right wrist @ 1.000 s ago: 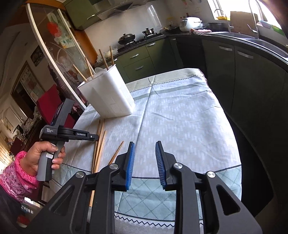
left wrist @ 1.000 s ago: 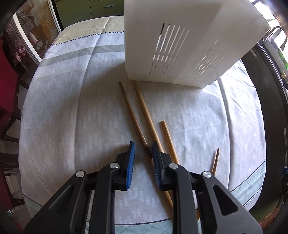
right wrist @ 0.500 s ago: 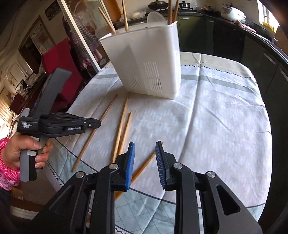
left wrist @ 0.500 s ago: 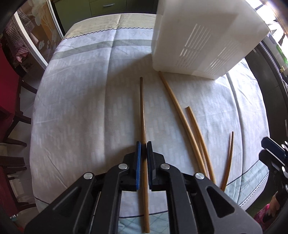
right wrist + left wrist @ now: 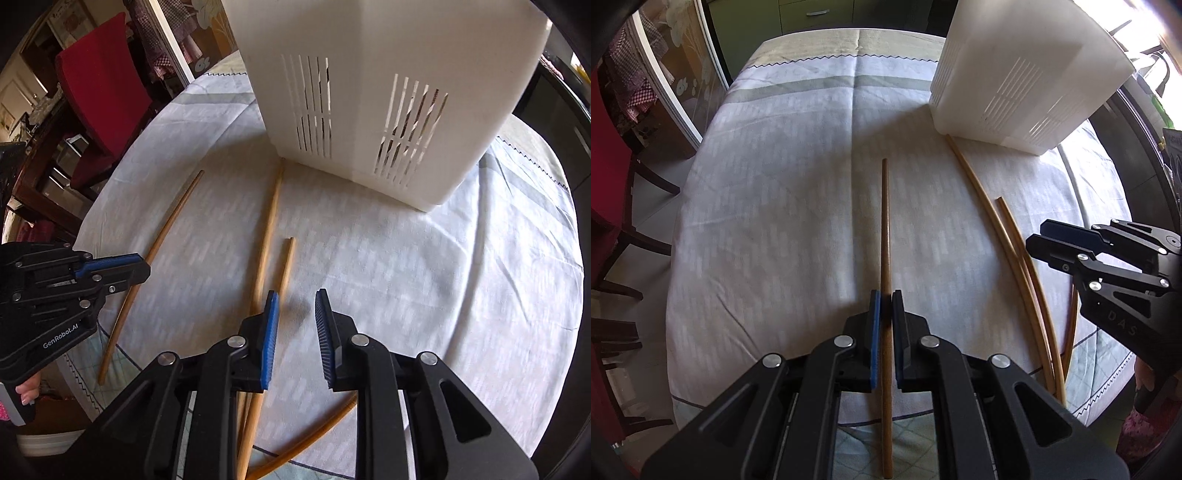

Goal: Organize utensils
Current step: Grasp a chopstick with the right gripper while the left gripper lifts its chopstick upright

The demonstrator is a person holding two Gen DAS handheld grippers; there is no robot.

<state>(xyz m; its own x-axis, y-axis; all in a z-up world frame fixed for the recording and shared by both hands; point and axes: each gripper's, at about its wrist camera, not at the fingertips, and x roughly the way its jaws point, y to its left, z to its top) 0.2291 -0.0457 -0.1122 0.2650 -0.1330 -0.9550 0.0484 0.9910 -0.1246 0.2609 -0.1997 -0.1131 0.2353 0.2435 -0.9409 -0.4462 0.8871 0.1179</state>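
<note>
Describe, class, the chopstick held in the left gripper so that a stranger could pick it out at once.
Start at the tall white slotted plastic utensil holder on the pale tablecloth. In front of it lie several thin wooden chopsticks; the darker brown chopstick lies farthest left, apart from the others. It alone is clamped between the blue pads of the left gripper.

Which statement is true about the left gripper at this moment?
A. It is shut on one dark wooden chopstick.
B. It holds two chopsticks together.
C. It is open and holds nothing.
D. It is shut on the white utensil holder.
A: the blue pads of the left gripper are closed against a single dark chopstick, while the white utensil holder stands apart and the right gripper is open.
</note>
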